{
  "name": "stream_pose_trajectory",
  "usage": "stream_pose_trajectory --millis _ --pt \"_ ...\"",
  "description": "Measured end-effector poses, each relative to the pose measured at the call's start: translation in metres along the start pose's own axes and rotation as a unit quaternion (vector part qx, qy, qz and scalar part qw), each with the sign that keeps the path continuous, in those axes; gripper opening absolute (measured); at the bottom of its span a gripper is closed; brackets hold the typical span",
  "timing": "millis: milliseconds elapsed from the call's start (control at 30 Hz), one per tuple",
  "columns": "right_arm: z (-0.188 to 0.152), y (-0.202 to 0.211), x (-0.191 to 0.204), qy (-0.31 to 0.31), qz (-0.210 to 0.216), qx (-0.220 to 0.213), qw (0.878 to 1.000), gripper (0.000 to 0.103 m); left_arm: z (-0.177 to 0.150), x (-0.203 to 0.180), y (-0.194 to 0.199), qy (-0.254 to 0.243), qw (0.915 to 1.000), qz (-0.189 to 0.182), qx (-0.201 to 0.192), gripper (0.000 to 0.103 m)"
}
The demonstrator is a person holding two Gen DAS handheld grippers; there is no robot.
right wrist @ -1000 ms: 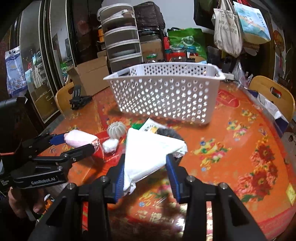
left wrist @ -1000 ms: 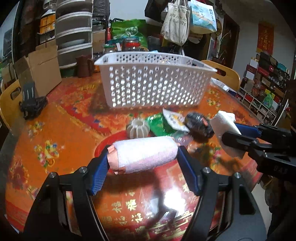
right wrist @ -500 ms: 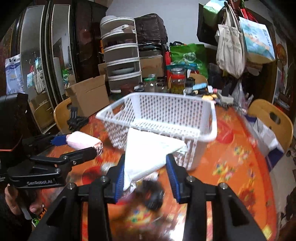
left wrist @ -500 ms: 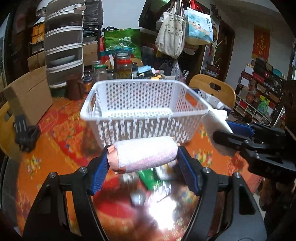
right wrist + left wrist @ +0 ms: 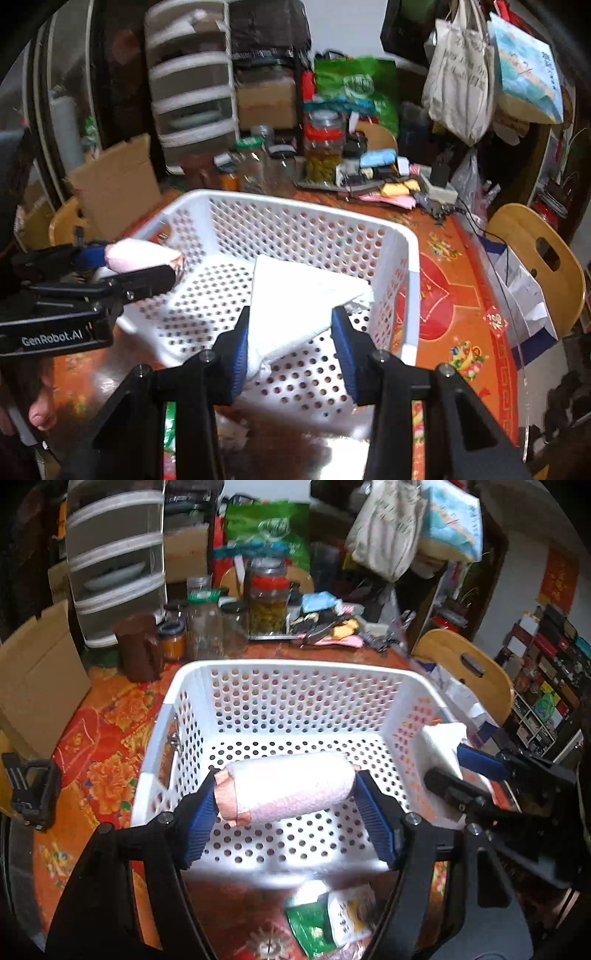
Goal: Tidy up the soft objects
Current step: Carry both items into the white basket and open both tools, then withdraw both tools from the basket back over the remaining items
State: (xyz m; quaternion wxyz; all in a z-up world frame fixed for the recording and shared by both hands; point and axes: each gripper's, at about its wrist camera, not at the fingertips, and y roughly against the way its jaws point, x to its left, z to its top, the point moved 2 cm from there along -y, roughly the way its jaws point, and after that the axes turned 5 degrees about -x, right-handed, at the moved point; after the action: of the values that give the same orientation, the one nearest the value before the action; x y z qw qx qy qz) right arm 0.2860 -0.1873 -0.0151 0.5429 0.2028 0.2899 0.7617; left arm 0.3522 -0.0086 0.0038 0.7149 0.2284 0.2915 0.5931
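Both loads hover over the empty white perforated basket (image 5: 295, 716), left hand-held gripper (image 5: 286, 805) clamped on rolled pink towel (image 5: 288, 788), right hand-held gripper (image 5: 291, 339) clamped on folded white cloth (image 5: 295, 295); nothing dropped yet, green packet (image 5: 328, 915) left on desk (image 5: 92, 746).

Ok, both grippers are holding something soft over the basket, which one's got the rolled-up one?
The left gripper. Its jaws clamp the ends of a pink rolled towel, a tight cylinder. The right gripper holds a flat, folded white cloth instead, both over the white basket.
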Motion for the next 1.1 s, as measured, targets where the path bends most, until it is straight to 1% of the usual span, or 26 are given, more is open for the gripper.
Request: stream_pose_trajectory --millis 67,167,333,367,400,433,467,533,633,767,833,867,1000,1100 --pt "0.000 -0.018 -0.002 0.003 -0.006 0.021 1.000 0.041 0.001 0.002 -0.020 0.001 0.9998 0.006 0.019 0.069" --pt "-0.002 -0.036 -0.002 0.006 -0.014 0.040 0.999 0.041 0.000 0.003 -0.043 -0.002 0.9990 0.010 0.044 0.069" --pt "-0.001 -0.047 -0.004 0.006 -0.017 0.044 0.999 0.043 -0.001 0.015 -0.062 0.007 0.9983 0.018 0.055 0.069" --pt "-0.001 -0.047 -0.004 0.012 -0.024 0.038 0.999 0.043 -0.001 0.016 -0.064 0.010 0.9982 0.017 0.056 0.069" --pt "-0.001 -0.046 -0.003 0.016 -0.030 0.034 0.999 0.048 -0.001 0.018 -0.064 0.011 0.9983 0.019 0.054 0.073" --pt "-0.002 -0.045 -0.002 0.022 -0.031 0.029 0.999 0.055 -0.002 0.019 -0.062 0.008 0.9984 0.024 0.050 0.076" --pt "-0.002 -0.045 -0.001 0.021 -0.025 0.028 0.999 0.057 -0.002 0.020 -0.061 0.004 0.9986 0.029 0.045 0.078" --pt "-0.002 -0.042 -0.002 0.015 -0.015 0.021 1.000 0.066 -0.002 0.019 -0.055 -0.003 0.9990 0.031 0.032 0.089" --pt "-0.003 -0.034 -0.002 0.013 -0.008 0.009 1.000 0.079 0.001 0.017 -0.046 -0.005 0.9996 0.023 0.017 0.093" --pt "-0.003 -0.018 -0.006 0.001 -0.001 -0.014 1.000 0.085 0.001 0.012 -0.032 -0.017 0.9995 0.026 -0.002 0.096" --pt "-0.003 -0.008 -0.009 -0.002 0.000 -0.022 1.000 0.091 -0.002 0.011 -0.023 -0.019 0.9994 0.027 -0.008 0.097" --pt "-0.004 -0.004 -0.010 -0.004 0.001 -0.025 1.000 0.092 -0.003 0.011 -0.018 -0.020 0.9993 0.028 -0.012 0.097" --pt "-0.012 0.021 -0.016 -0.014 0.012 -0.044 0.999 0.099 -0.014 0.009 0.012 -0.029 0.9983 0.033 -0.038 0.098" --pt "-0.024 0.041 -0.017 -0.018 0.017 -0.056 0.998 0.099 -0.028 0.009 0.037 -0.030 0.9973 0.046 -0.048 0.102"
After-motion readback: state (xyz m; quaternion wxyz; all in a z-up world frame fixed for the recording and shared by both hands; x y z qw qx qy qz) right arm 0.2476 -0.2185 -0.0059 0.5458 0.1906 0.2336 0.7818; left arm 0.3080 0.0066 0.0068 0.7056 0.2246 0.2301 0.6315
